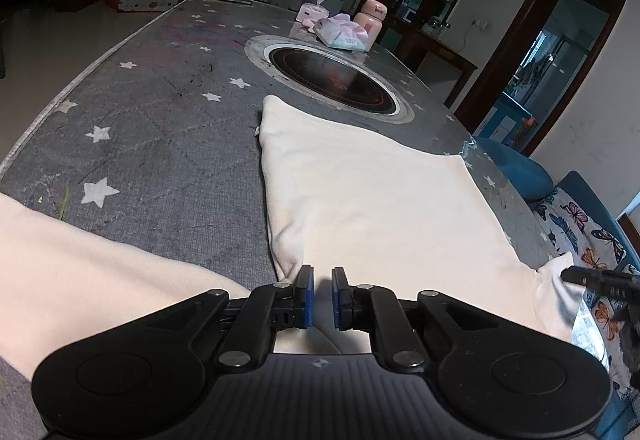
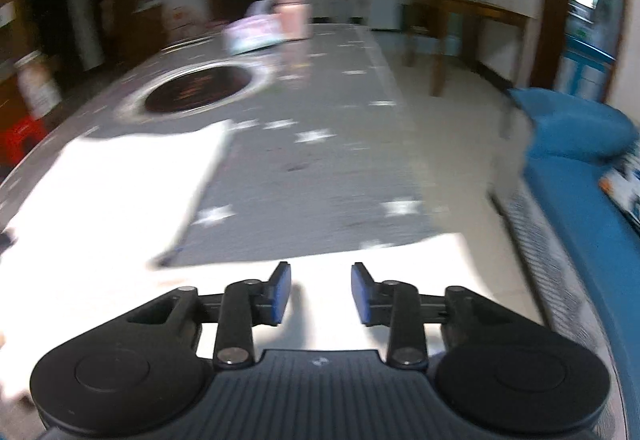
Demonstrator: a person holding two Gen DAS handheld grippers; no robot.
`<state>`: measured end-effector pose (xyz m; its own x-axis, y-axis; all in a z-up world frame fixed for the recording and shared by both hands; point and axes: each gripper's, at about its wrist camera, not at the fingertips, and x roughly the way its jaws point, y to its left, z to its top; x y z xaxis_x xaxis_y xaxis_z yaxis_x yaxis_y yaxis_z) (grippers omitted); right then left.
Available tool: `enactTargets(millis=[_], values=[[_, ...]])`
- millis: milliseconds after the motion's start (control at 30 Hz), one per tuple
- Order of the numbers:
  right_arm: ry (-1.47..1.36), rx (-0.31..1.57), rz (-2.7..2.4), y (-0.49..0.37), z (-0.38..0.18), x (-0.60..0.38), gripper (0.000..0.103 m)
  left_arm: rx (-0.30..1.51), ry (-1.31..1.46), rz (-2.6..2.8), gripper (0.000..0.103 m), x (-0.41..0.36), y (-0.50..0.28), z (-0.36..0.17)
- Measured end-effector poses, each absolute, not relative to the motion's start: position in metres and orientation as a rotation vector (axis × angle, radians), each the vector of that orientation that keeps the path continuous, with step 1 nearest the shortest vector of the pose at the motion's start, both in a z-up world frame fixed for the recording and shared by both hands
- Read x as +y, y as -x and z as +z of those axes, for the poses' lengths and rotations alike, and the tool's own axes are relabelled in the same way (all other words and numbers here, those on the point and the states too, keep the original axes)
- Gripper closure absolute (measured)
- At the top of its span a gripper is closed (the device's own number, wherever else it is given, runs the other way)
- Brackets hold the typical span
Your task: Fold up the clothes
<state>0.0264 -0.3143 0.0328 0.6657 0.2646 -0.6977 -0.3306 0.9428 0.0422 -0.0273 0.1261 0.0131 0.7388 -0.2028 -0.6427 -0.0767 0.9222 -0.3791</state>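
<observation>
A cream garment [image 1: 372,199] lies on the grey star-patterned table cover [image 1: 160,143], partly folded, with another part of it at the near left [image 1: 80,280]. My left gripper [image 1: 322,276] sits low over the garment's near fold, its blue pads a narrow gap apart with cream cloth showing between them. The right wrist view is blurred: my right gripper [image 2: 321,272] is open above a near strip of the cream garment [image 2: 380,260], nothing between its pads. The folded part [image 2: 120,191] lies to its left. The other gripper's tip [image 1: 592,278] shows at the right edge.
A round black cooktop [image 1: 332,79] is set in the table's middle. A pink bottle [image 1: 370,19] and tissue packs [image 1: 344,31] stand at the far end. A blue sofa with a butterfly cushion [image 1: 592,236] is at the right, past the table edge.
</observation>
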Motion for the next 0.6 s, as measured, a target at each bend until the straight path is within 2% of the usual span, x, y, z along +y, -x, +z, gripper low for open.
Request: enactTargets(millis=[233,533,600], values=[[0.158,0.785,0.497,-0.014,0.022,-0.258,0.066,0.737,0.412,-0.073,0.092,0.128,0.028,0.013],[0.197,0.810,0.495,0.005,0.025,-0.263,0.063,0.731,0.417,-0.075,0.092,0.128,0.029,0.012],[0.237,0.812,0.503,0.018,0.024,-0.263,0.059,0.731,0.416,-0.076,0.092,0.128,0.029,0.012]])
